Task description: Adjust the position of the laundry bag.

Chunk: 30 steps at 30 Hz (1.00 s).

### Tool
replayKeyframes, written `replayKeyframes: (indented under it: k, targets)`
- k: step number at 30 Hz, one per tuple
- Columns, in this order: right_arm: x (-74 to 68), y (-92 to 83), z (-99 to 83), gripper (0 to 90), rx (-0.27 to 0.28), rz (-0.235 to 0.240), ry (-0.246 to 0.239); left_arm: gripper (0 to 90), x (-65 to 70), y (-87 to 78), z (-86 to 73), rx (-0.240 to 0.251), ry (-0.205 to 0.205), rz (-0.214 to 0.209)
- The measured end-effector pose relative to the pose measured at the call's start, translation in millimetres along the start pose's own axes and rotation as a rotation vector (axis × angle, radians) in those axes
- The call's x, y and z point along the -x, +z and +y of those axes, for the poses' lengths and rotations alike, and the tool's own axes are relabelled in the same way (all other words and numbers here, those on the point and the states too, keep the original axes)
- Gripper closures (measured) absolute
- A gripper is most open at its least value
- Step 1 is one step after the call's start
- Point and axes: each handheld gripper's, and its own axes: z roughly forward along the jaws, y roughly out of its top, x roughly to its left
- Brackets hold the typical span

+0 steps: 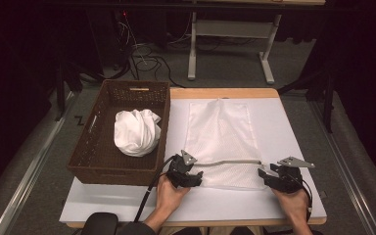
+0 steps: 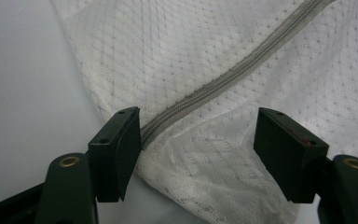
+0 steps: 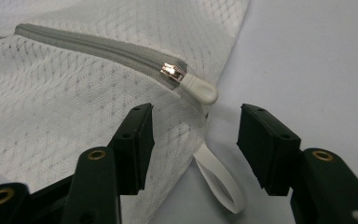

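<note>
A white mesh laundry bag [image 1: 219, 142] lies flat on the white table cover, with a grey zipper [image 1: 230, 161] running across its near end. My left gripper [image 1: 190, 177] sits at the bag's near left corner, open, its jaws straddling the zipper's end [image 2: 177, 112] and the mesh below it [image 2: 200, 158]. At the near right corner my right gripper [image 1: 269, 177] stands open too. Just beyond its jaws lie the zipper's metal slider [image 3: 172, 71] and white pull tab [image 3: 200, 88]. A white ribbon loop [image 3: 219, 179] lies between them on the table.
A brown wicker basket [image 1: 95, 161] stands at the left of the table with a bundled white cloth [image 1: 137, 131] inside. The white table cover [image 1: 284, 127] is bare to the right of the bag. A table frame [image 1: 230, 44] and cables lie on the floor behind.
</note>
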Motion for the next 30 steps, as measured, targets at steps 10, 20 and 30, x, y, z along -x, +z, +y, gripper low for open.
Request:
replayKeyframes:
  k: [10, 20, 30]
  targets:
    - [-0.6, 5.9, 0.1, 63.8, -0.042, 0.017, -0.014, 51.3, -1.0, 1.8, 0.3, -0.003, 0.022, 0.023]
    - [-5.9, 4.8, 1.2, 84.7, -0.063, 0.002, -0.078, 81.5, -0.9, 0.6, 3.0, -0.020, 0.076, 0.045]
    - [-7.0, 2.5, 1.4, 88.4, -0.072, 0.010, -0.094, 88.3, 0.5, -2.7, 2.6, -0.034, 0.103, 0.051]
